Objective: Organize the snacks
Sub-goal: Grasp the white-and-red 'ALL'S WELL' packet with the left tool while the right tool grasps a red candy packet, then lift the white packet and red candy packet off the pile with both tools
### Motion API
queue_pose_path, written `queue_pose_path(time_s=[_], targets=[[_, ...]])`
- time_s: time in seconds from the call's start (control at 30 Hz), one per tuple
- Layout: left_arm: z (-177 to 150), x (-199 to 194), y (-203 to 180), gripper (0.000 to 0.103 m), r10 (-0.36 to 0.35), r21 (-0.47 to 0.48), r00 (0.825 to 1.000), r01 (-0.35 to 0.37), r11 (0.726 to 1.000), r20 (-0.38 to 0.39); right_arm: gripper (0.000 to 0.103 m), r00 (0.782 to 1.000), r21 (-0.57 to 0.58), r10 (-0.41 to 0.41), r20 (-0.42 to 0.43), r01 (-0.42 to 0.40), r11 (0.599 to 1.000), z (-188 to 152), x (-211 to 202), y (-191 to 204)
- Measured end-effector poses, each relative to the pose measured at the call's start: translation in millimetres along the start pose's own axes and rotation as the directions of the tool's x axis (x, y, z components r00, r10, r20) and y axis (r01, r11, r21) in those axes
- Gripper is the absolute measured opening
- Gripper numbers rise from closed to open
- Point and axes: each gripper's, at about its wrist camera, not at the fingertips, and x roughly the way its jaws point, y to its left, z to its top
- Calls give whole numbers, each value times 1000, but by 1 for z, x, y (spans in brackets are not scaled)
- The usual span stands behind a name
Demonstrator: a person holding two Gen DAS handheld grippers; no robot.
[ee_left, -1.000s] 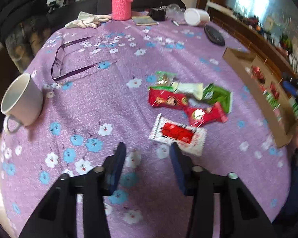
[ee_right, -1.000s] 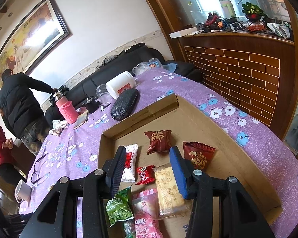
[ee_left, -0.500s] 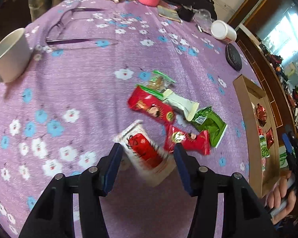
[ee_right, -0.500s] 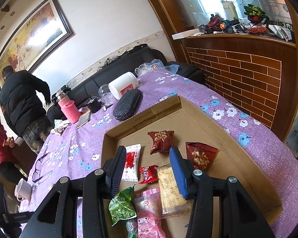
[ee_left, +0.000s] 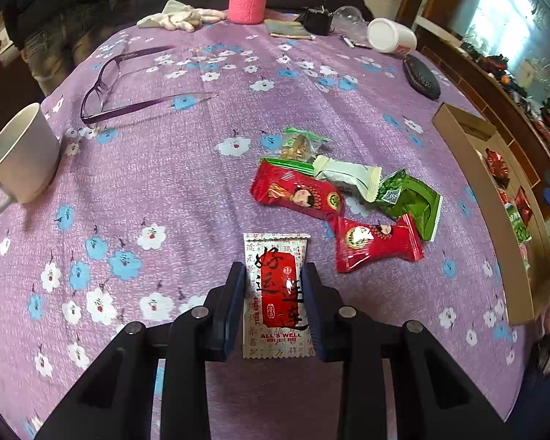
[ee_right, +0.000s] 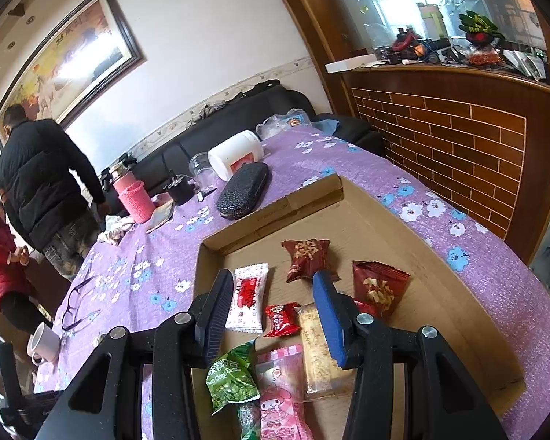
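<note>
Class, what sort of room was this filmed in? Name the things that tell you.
Most likely a home living or dining room: a black sofa against the wall, a framed painting above it, and a table under a purple flowered cloth with a mug.

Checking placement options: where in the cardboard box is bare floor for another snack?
Bare floor lies along the cardboard box's far wall behind the two dark red packets and toward its right wall. Around the right gripper it's crowded.
</note>
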Motion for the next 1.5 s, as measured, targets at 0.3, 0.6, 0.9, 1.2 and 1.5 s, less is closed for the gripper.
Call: queue_pose_path(time_s=[0.3,0.6,0.9,1.2,1.5], targets=[[-1,3,2,31,17,55,995,-22,998,95,49,888,-194,366,-278,-424,885,-37,11,85],[-4,3,2,32,2,82,993,-12,997,122,49,788,-401,274,-551,-538,741,-75,47,190],[-8,1,5,47,-64,97,990,51,994,126,49,755,-471,173,-632,-552,688,-98,102,225],[-12,3,-8,52,5,160,992,-26,987,130,43,797,-594,70,-600,-503,628,-122,94,215],[-13,3,-10,30,45,161,987,-70,984,157,20,839,-566,136,-527,-466,680,-119,85,203]])
